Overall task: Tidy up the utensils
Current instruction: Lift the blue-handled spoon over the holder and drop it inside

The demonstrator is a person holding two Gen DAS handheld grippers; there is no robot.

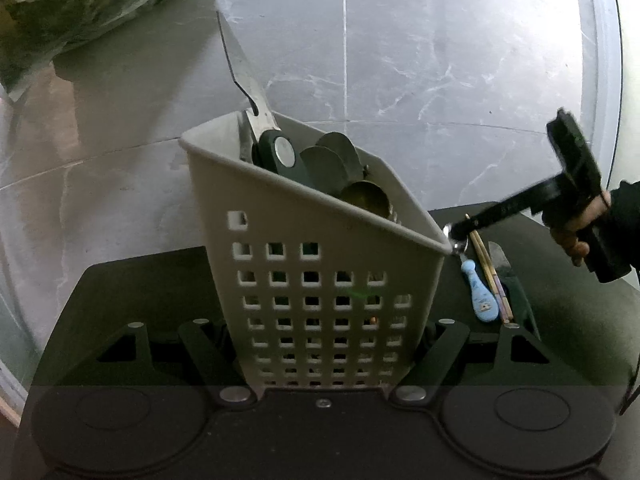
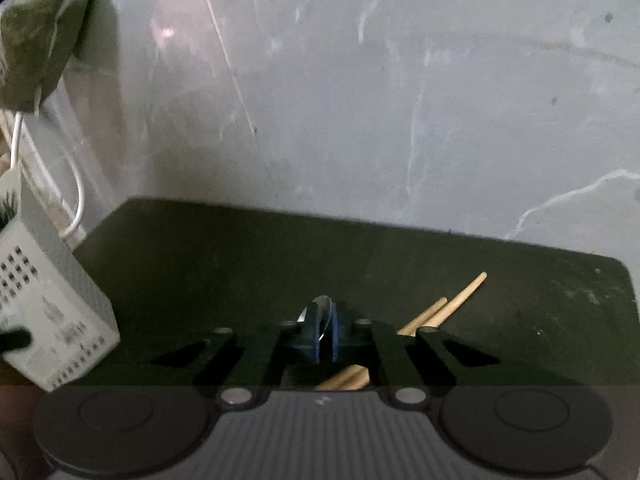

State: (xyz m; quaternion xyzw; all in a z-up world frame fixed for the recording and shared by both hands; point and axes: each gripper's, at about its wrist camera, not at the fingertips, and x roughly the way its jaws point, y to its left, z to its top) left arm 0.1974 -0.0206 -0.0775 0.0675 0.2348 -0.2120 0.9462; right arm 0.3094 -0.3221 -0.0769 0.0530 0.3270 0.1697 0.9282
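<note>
The left gripper holds the light grey perforated plastic utensil basket by its lower part, one black finger pressing on each side wall, so the jaws are closed on it. The basket stands tilted in the centre of the left wrist view, on the black mat. Inside it are a pair of scissors with steel blades and dark handles, whose tip rises toward the upper centre of the frame, and several dark round spoon bowls.

At the right of that frame, just beside the basket's right corner, the right gripper comes in from the right edge, held by a person's hand. Its jaws are closed on the metal bowl of a small spoon with a light blue handle, which lies on the mat. Just right of the spoon lie two wooden chopsticks, and further right a dark-handled utensil that I cannot identify.

In the right wrist view the jaws are nearly together around the shiny spoon bowl, with blue pads on both sides. The chopsticks pass under the right finger and point to the upper right. The basket is at the left edge, well apart from the fingers.

The mat is bare between the basket and the spoon, and also toward its far edge, where the grey marble-pattern floor begins. The right part of the mat is also open.
</note>
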